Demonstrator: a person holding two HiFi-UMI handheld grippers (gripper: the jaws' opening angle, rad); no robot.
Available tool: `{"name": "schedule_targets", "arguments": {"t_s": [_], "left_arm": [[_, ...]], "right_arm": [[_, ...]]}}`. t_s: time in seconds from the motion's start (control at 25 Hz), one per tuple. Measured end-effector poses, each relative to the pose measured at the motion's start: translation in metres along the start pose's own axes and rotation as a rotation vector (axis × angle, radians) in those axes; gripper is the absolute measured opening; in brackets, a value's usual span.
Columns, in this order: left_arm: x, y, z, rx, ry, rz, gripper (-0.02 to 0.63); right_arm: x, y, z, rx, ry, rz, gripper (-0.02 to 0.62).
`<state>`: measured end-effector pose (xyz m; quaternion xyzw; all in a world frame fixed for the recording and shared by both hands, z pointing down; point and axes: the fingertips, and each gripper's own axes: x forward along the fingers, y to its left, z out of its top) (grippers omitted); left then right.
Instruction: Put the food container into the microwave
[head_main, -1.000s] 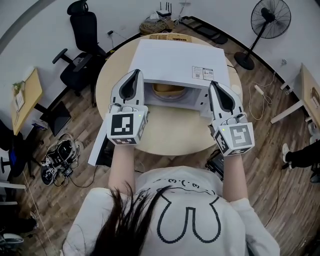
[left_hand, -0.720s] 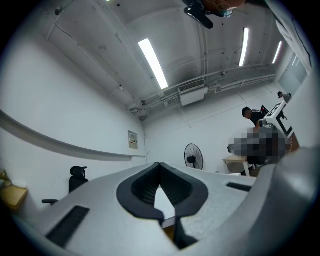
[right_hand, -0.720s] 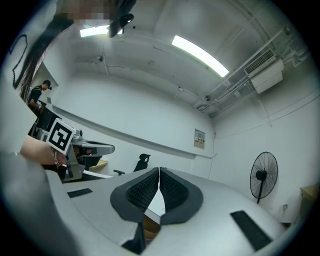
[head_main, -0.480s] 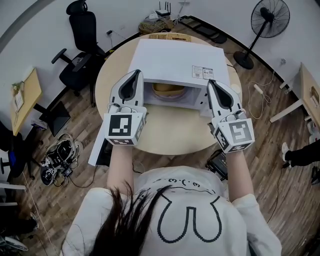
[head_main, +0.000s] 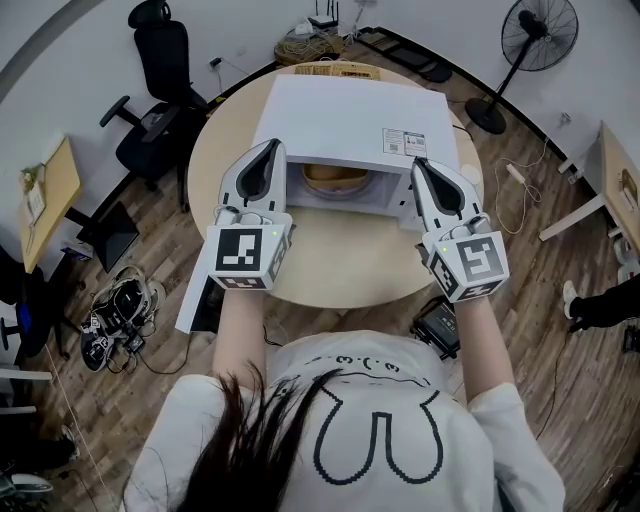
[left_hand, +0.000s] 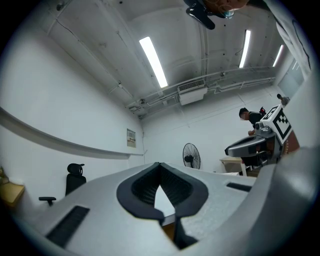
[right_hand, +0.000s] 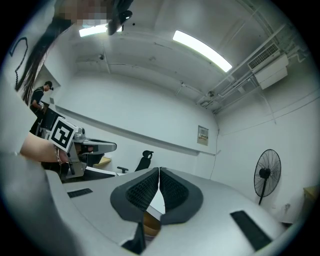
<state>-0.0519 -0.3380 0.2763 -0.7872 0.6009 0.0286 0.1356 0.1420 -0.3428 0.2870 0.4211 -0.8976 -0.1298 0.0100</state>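
A white microwave (head_main: 350, 120) stands on the round wooden table (head_main: 340, 265), its cavity facing me. The door (head_main: 192, 300) is swung open to the left. A tan food container (head_main: 335, 178) sits inside the cavity. My left gripper (head_main: 271, 148) is held at the cavity's left side, shut and empty. At the cavity's right side my right gripper (head_main: 419, 165) is also shut and empty. In the left gripper view the left gripper (left_hand: 160, 166) points upward at the room, pads touching. The right gripper (right_hand: 159, 171) in its own view does the same.
A standing fan (head_main: 540, 40) is at the back right and a black office chair (head_main: 165, 70) at the back left. Cables (head_main: 115, 300) lie on the floor to the left. A desk (head_main: 622, 190) and a person's foot (head_main: 600, 305) are at the right.
The right gripper has edged slightly left and toward the microwave. The left gripper has barely moved. Both stay shut.
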Motion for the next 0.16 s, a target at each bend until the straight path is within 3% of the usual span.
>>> {"name": "schedule_targets", "arguments": {"t_s": [0.16], "left_arm": [[0.0023, -0.0012, -0.0024, -0.008, 0.004, -0.005, 0.009]], "right_arm": [[0.0008, -0.0014, -0.0019, 0.000, 0.003, -0.004, 0.031]]}}
